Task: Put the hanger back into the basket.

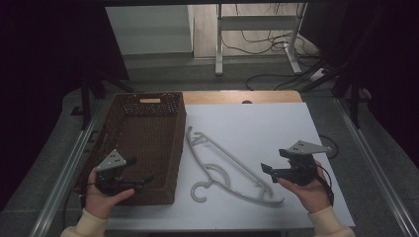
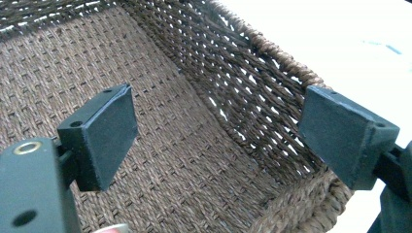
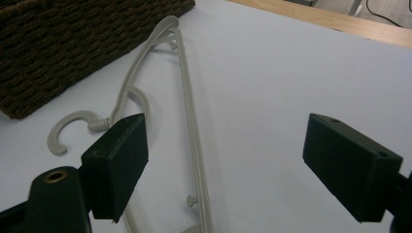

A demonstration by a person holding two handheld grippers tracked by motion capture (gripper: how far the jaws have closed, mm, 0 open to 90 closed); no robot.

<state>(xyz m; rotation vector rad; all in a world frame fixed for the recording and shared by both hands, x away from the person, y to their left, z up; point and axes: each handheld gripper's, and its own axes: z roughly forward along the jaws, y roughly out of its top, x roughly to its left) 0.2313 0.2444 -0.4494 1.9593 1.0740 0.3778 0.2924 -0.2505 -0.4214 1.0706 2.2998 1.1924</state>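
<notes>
Hanger (image 1: 225, 165) flat on the white sheet just right of the basket (image 1: 170, 148), long axis running diagonally away from it; right gripper (image 1: 267, 169), jaws apart and empty, is nearer, probably above its lower end; left gripper (image 1: 143, 181) gapes over the basket.

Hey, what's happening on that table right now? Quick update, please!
Left claw open over basket. Right claw open, near hanger. Hanger flat on white sheet, untouched. Nothing in the way.
</notes>
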